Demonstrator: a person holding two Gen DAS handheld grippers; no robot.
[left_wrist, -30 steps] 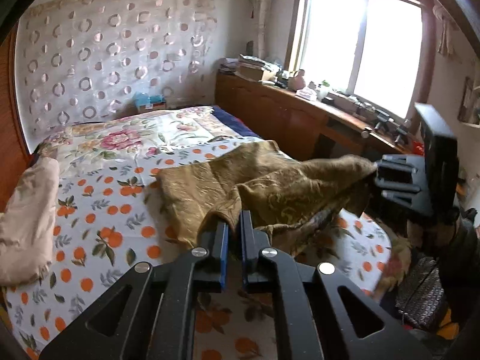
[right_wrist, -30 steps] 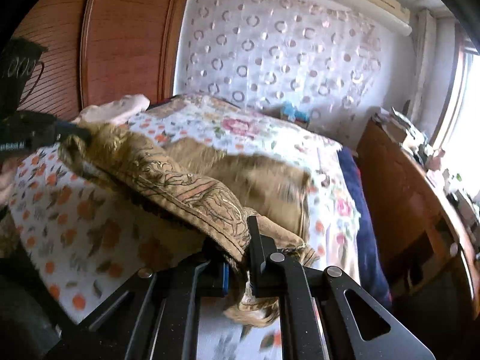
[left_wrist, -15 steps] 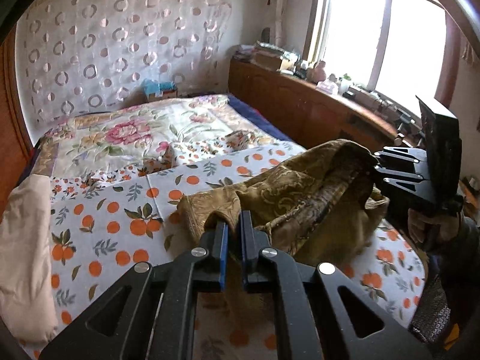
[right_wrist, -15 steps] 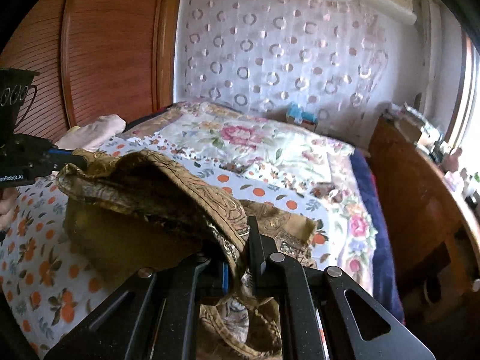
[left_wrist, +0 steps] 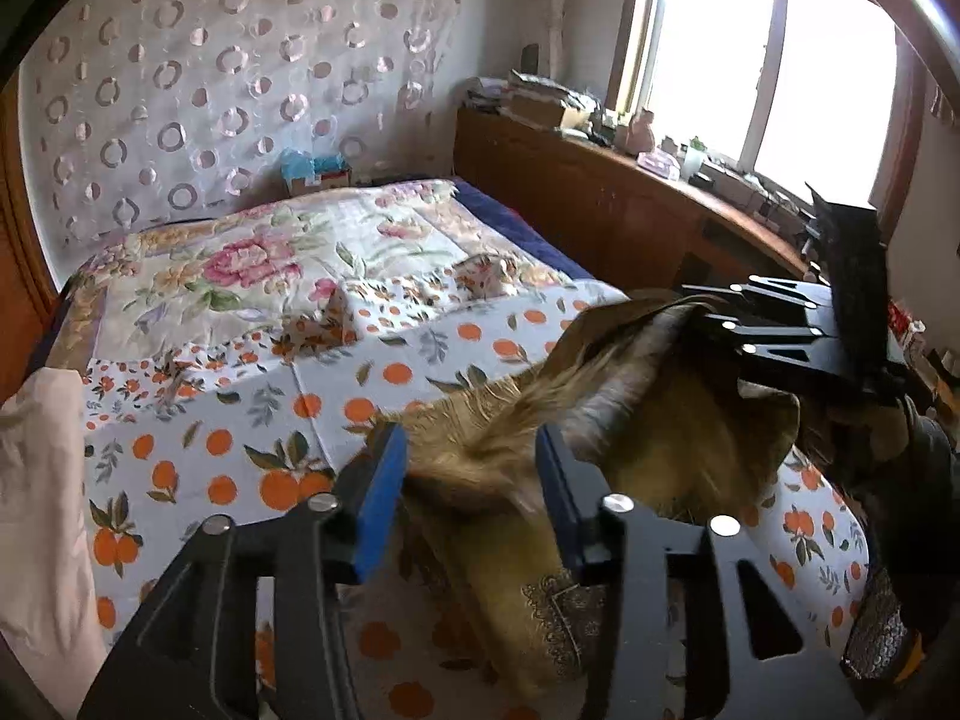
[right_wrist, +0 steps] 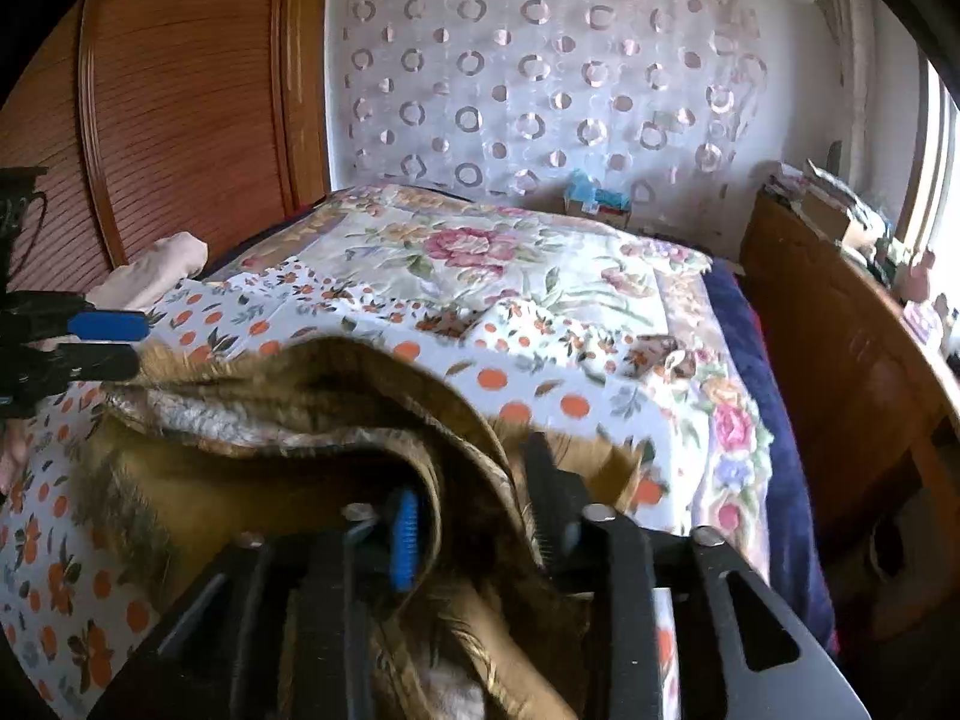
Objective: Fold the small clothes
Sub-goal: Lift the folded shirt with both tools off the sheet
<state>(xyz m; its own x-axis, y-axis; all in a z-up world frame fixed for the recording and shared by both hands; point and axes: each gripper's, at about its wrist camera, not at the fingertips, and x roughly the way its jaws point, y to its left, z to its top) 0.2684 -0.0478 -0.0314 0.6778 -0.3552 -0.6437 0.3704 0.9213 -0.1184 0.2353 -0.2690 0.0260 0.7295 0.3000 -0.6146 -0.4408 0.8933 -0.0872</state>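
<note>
Jaws spread on both our left gripper [left_wrist: 471, 474] and right gripper [right_wrist: 474, 489]; the brown cloth [left_wrist: 660, 450] drapes between them above the bed [left_wrist: 252, 324].

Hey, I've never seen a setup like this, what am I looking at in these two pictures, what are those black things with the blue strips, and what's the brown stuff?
No robot here: a person holds a black two-finger gripper in each hand, each with a fisheye camera looking along its fingers. One picture is from the left gripper, the other from the right gripper; each also shows the other gripper off to the side. The blue strips are the finger pads. Both grippers are open, with the golden-brown patterned cloth draped between the fingers, loose rather than pinched. It lies on a bed with an orange-dotted white sheet and a floral quilt. A pale pink garment lies at the bed's edge.
</note>
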